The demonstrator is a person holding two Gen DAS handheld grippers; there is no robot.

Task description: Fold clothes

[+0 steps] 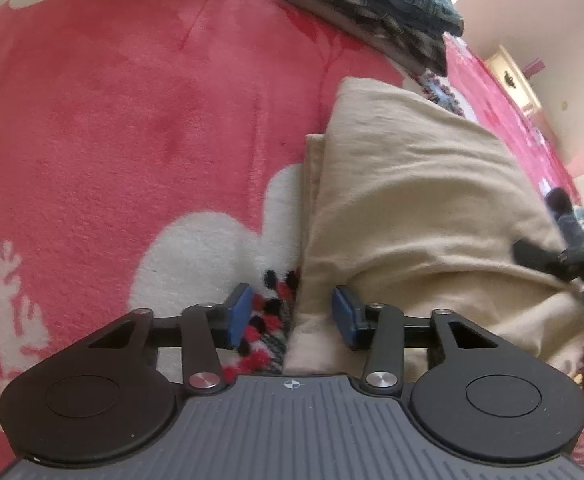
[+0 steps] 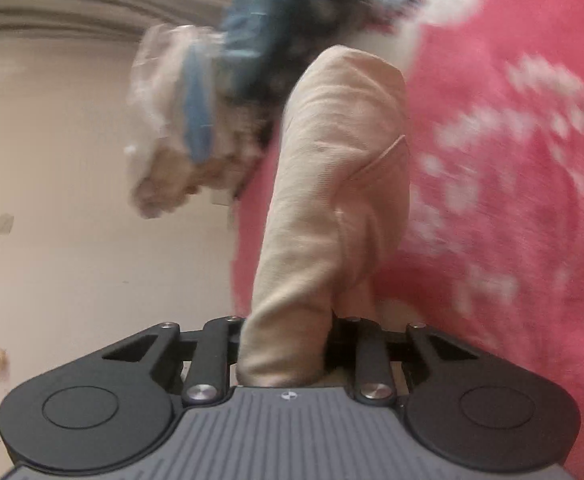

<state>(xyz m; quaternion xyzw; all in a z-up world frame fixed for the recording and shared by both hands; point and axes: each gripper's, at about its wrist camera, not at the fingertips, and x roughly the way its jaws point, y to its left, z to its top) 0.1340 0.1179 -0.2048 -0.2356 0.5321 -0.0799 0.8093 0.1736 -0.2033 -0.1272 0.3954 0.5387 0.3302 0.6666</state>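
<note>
A beige garment lies partly folded on a pink fleece blanket, its layered left edge running down toward me. My left gripper hangs low over that edge. Its blue pads stand apart, one over the blanket and one over the cloth, and neither presses on it. In the blurred right wrist view the beige garment is bunched between the jaws of my right gripper and stretches away from it, hiding the fingertips. A dark shape at the right edge of the left wrist view meets the cloth's far corner.
A stack of folded jeans and dark clothes sits at the far side of the blanket. The right wrist view shows a blurred heap of dark and pale clothes, the pink blanket on the right and a cream wall on the left.
</note>
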